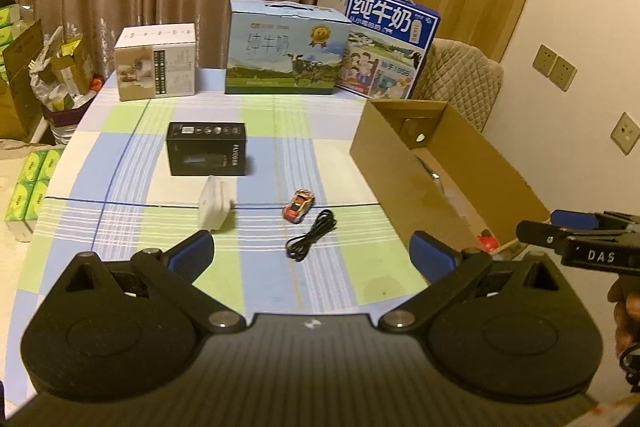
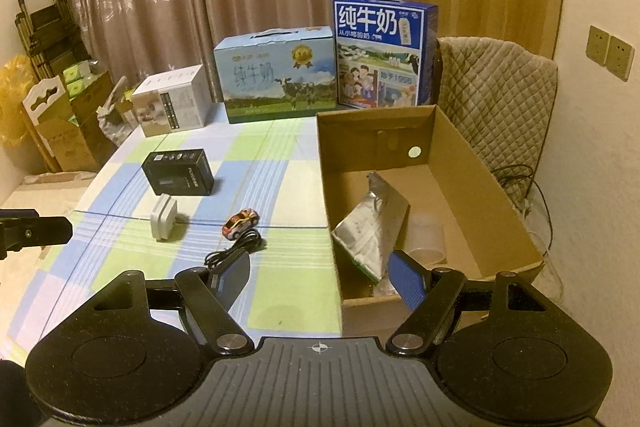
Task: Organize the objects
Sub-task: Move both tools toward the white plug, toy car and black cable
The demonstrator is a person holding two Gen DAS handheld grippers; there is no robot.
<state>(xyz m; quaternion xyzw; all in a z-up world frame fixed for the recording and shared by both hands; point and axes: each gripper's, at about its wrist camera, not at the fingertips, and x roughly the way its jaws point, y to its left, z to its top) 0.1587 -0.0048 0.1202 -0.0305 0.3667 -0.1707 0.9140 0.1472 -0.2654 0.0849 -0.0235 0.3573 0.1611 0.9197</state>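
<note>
On the checked tablecloth lie a small toy car (image 1: 299, 206) (image 2: 240, 221), a coiled black cable (image 1: 311, 235) (image 2: 236, 250), a white charger block (image 1: 215, 203) (image 2: 163, 218) and a black box (image 1: 207, 154) (image 2: 178, 171). An open cardboard box (image 1: 404, 163) (image 2: 332, 163) stands at the right; inside it are a silver foil pouch (image 2: 370, 227) and a clear plastic cup (image 2: 427, 237). My left gripper (image 1: 314, 253) hangs open over the near table, short of the cable. My right gripper (image 2: 320, 277) is open at the box's near left corner. Neither holds anything.
Two milk cartons (image 1: 285, 47) (image 1: 386, 43) and a white carton (image 1: 157, 67) line the table's far edge. A padded chair (image 2: 496, 95) stands behind the cardboard box. Boxes and bags crowd the floor at the left (image 1: 36, 75).
</note>
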